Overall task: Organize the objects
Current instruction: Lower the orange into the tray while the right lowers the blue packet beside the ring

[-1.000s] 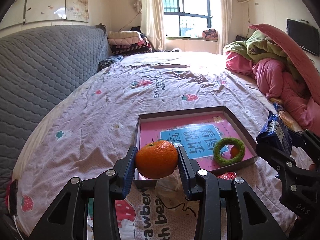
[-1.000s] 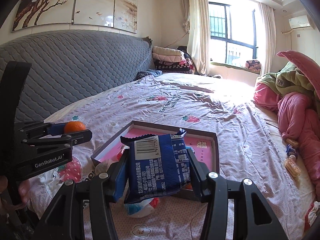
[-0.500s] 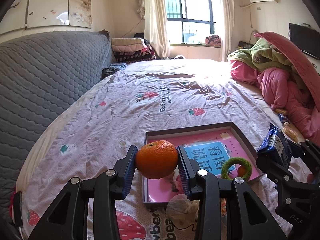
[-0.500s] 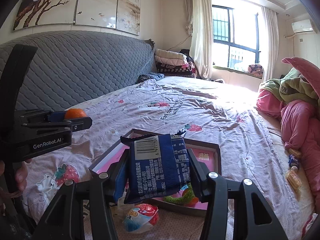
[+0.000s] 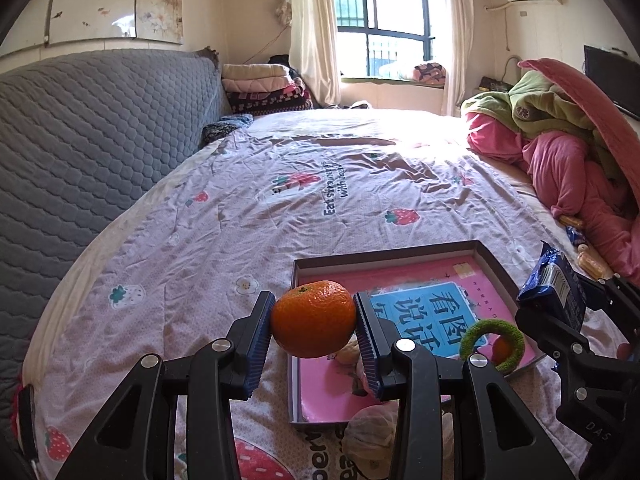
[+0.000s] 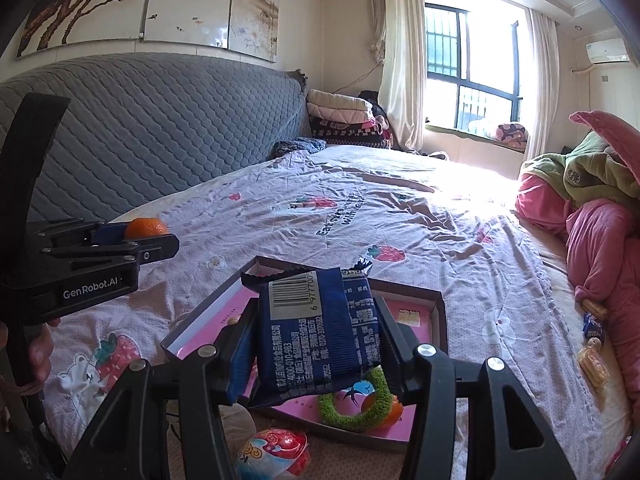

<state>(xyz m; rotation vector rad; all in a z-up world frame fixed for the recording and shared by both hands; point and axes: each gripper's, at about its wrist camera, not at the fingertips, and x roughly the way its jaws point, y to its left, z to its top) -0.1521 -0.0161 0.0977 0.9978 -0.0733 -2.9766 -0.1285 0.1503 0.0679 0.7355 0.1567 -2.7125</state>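
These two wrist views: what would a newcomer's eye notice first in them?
First, the bright orange clamped in the left hand-held gripper, held above the near left corner of the shallow box on the bed. Next, the dark blue snack packet gripped by the right hand-held gripper over the same box. Inside the box lies a fuzzy green ring on a pink book.

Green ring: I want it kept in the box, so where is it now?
The green ring lies inside the shallow box at its near right corner, against a small orange ball.
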